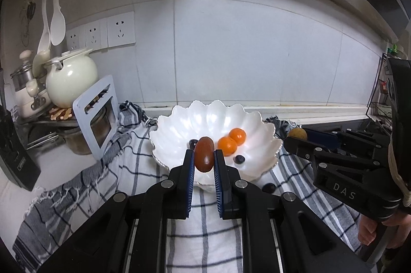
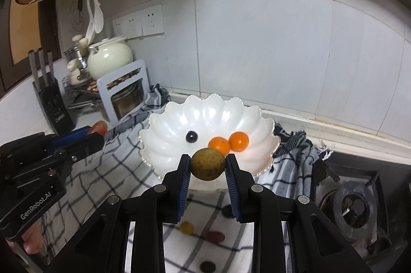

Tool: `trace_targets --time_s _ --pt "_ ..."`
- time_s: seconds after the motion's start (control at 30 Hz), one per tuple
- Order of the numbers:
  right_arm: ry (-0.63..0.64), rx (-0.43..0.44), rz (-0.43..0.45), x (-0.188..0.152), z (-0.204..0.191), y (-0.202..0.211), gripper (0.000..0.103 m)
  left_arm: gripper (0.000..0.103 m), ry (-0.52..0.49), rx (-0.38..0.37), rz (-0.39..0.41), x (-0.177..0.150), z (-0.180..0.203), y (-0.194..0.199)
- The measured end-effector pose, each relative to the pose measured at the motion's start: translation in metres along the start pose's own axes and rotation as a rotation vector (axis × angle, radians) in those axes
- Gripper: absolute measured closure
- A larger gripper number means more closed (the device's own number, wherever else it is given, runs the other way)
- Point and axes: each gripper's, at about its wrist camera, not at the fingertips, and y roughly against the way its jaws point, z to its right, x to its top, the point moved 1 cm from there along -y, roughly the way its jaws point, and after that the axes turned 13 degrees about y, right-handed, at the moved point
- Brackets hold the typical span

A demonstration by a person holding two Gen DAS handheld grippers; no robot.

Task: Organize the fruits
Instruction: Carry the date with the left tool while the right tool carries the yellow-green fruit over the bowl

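two grippers, one fruit each, short of the bowl

nearest, the left gripper [image 1: 204,157] is clenched on a reddish-brown oval fruit [image 1: 204,154], held upright between its blue pads. the right gripper [image 2: 207,163] grasps a round yellow-green fruit [image 2: 207,163] the same way. under them lies a checked cloth [image 2: 102,170] with loose pieces on it: a small yellow fruit [image 2: 186,227], a reddish oval one [image 2: 214,236] and a dark grape [image 2: 207,266]. beyond stands the white scalloped bowl [image 2: 164,124], holding two oranges [image 2: 228,142] side by side, touching, and a dark berry [image 2: 191,136]. farther back, a cream teapot [image 2: 110,57] sits against the tiled wall [image 2: 282,41].
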Motion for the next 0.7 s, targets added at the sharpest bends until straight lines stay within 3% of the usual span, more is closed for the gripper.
trace_targets --time_s 0.3,0.7 --pt "-0.010 -0.018 -0.048 0.016 0.013 -0.032 0.074 0.087 0.002 -0.004 -0.026 0.020 -0.008 -0.028" --pt "0.001 -0.044 -0.138 0.032 0.035 -0.082 0.074 0.087 0.047 -0.003 -0.150 0.041 -0.020 -0.092"
